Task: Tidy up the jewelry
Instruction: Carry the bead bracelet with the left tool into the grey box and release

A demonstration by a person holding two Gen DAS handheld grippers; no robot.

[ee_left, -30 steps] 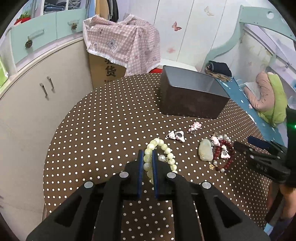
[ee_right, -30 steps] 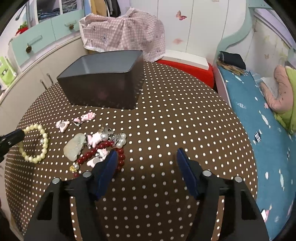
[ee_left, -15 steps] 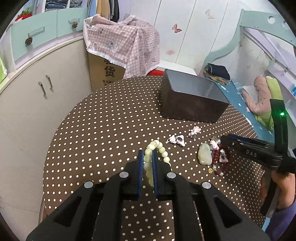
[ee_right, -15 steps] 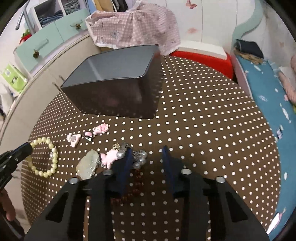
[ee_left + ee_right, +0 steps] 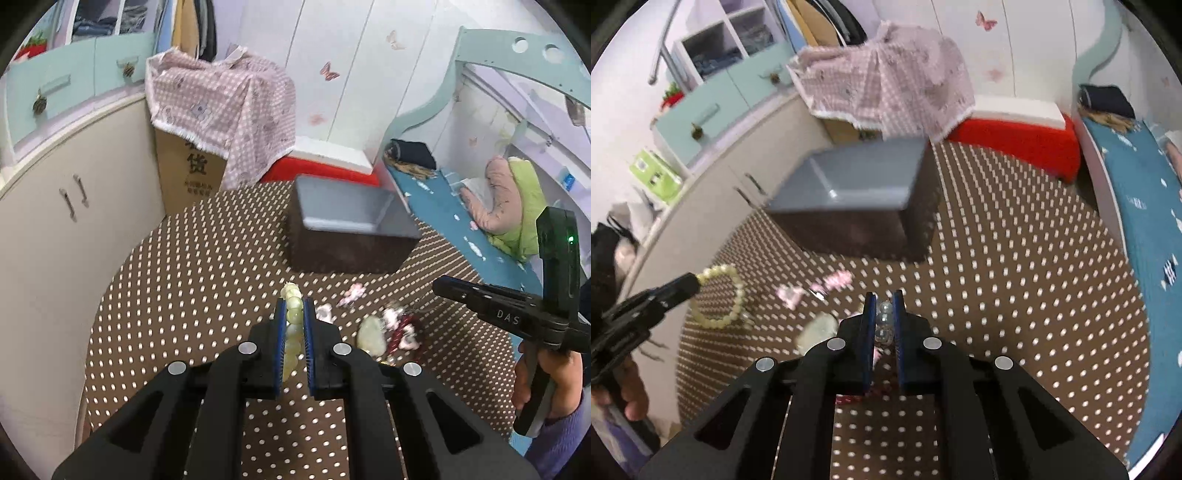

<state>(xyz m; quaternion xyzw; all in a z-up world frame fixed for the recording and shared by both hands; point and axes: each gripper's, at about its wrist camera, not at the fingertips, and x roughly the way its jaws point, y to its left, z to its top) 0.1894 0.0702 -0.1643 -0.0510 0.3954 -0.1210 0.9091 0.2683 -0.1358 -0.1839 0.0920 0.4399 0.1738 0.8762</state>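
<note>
While left gripper [image 5: 294,321] pinches the pale bead bracelet [image 5: 718,297], right gripper [image 5: 884,314] has just clamped silvery beads [image 5: 883,318] (near the grey box [image 5: 857,192]).

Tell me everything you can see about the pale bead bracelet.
The pale bead bracelet is a ring of round, glossy cream-green beads, jade-like or plastic. The left gripper is shut on one side of it, beads showing between the blue pads. The loop hangs open, apparently lifted off the dotted tablecloth, left of the pink charms.
</note>
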